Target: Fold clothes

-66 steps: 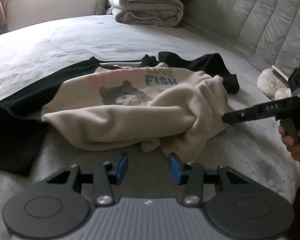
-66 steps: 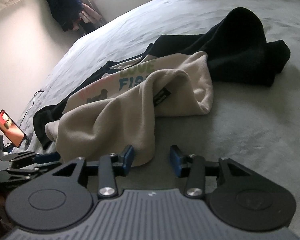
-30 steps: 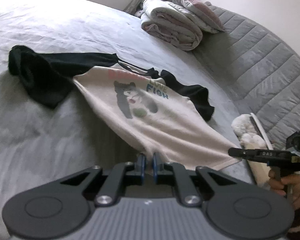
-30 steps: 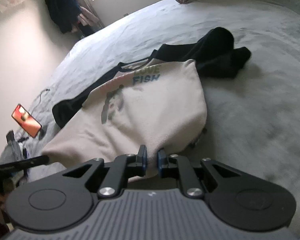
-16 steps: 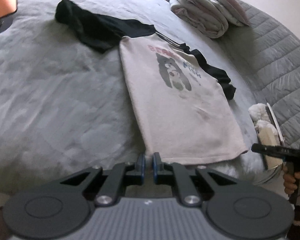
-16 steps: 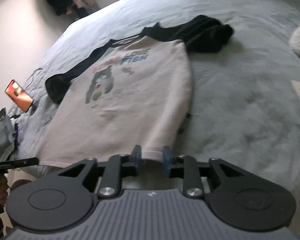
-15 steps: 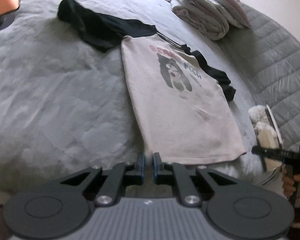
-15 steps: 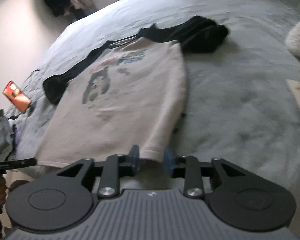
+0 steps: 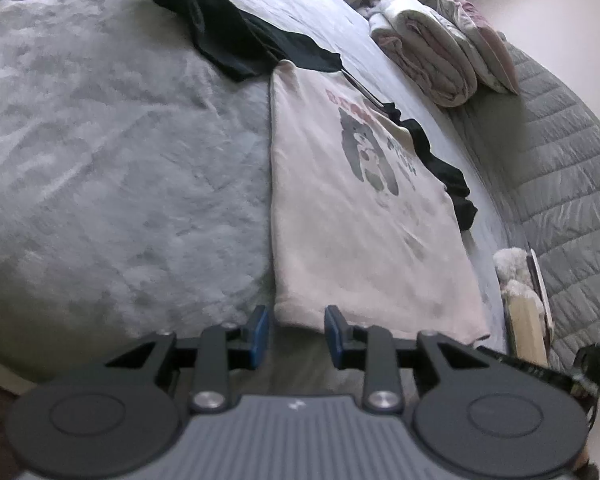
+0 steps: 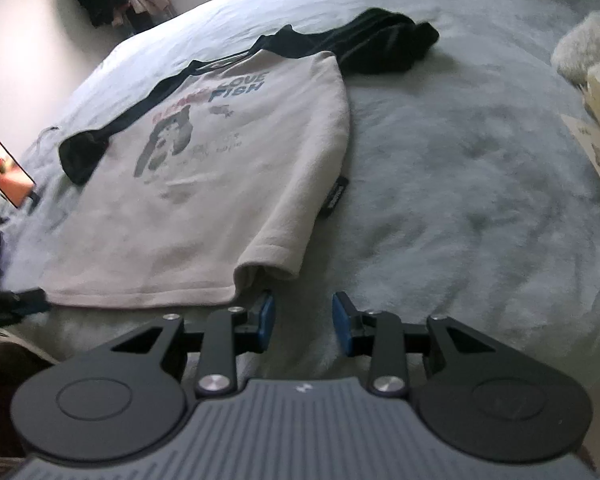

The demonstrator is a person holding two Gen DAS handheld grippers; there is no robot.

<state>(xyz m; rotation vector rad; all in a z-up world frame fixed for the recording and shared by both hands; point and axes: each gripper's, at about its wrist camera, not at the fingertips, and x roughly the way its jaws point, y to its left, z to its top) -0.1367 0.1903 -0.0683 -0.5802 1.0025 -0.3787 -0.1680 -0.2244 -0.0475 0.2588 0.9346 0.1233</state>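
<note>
You are holding both claws just off the near hem of the shirt [image 9: 360, 216], which is lying spread flat, print side up, on the grey bed [image 9: 99, 152]. Your left claw [image 9: 295, 336] is standing with its blue pads apart, gripping nothing; the shirt's near left corner is sitting just beyond the gap between the fingers, and whether the cloth is touching a pad is hard to tell. Your right claw [image 10: 304, 320] is likewise spread wide and gripping nothing, with the shirt's near right corner [image 10: 267, 268] lying just beyond its left finger.

The cream body of the shirt is carrying a grey bear print and the words "LOVE FISH" [image 10: 239, 86]. Its black sleeves are stretching out to either side at the far end: one [image 9: 235, 40] is bunching toward the far left in the left wrist view, the other [image 10: 384, 44] is piling up at the far right in the right wrist view. A small dark label [image 10: 334, 198] is sticking out from the shirt's right side seam.

Folded bedding [image 9: 432, 64] is stacked by the quilted headboard [image 9: 560, 168], and a phone with a lit screen [image 10: 5, 172] is standing at the bed's left edge.
</note>
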